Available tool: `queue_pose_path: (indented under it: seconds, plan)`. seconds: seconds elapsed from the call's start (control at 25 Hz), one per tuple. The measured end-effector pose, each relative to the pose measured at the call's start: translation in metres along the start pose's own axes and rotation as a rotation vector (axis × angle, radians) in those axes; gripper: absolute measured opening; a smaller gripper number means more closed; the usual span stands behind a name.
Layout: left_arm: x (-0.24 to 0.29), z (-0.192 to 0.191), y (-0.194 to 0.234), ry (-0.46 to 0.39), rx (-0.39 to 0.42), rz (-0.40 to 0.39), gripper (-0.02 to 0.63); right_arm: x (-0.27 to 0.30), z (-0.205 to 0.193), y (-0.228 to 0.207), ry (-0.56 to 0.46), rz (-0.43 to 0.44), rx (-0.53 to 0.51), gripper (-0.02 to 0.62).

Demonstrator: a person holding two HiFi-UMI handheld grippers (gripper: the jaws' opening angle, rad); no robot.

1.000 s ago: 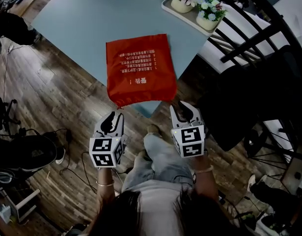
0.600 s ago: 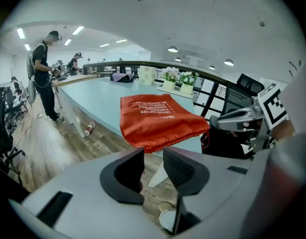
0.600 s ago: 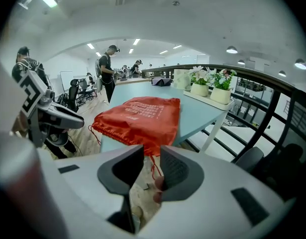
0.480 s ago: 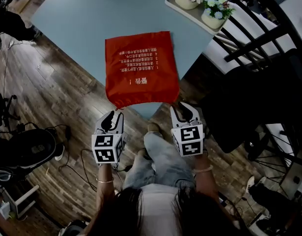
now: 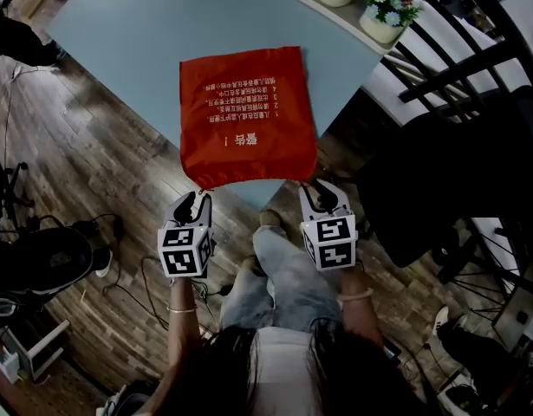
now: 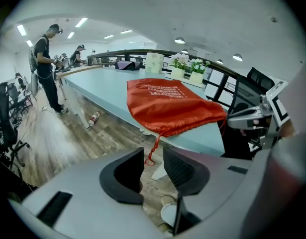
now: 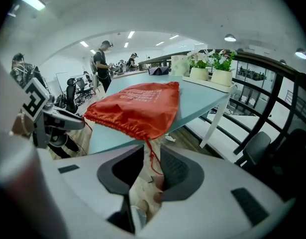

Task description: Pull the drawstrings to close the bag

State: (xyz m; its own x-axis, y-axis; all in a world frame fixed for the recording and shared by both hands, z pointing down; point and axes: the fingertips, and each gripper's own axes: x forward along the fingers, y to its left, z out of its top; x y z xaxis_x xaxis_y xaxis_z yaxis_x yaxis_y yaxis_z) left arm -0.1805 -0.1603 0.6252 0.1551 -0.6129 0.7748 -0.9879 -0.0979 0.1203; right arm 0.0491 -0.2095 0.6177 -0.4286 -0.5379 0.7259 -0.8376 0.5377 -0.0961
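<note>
The red bag lies flat on the blue bench, its gathered mouth at 6 o'clock and spilling just over the bench edge. One drawstring dangles from the mouth's 7 o'clock corner, the other drawstring from the 5 o'clock corner.

I have the left tongs just below the 7 o'clock corner. They are parted, with the cord's tail hanging in line with the gap. The right tongs sit at the 5 o'clock corner, also parted. There the cord runs down between the two pads, but nothing is clamped yet.

The step in hand looks like the grab. I would push each pair of tongs forward until its cord sits deep between the pads, then close high on the cord, near the hem. After that, pulling outward toward 9 and 3 o'clock together should cinch the mouth without dragging the bag off the bench.

Against the frame a second ago, both tongs sit a little nearer the hem. The flowerpots at 1 o'clock have slid toward the top edge of the head view.
</note>
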Motion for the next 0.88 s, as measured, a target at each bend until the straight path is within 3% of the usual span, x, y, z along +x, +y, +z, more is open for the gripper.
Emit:
queue_pose_path:
  seconds: [0.64, 0.88]
  plan:
    - [0.025, -0.009, 0.005, 0.055, -0.008, 0.035, 0.114, 0.027, -0.004, 0.002, 0.019, 0.001, -0.021, 0.084]
    - [0.025, -0.011, 0.01, 0.062, -0.004, 0.085, 0.031, 0.025, -0.001, 0.006, 0.002, -0.005, -0.054, 0.031]
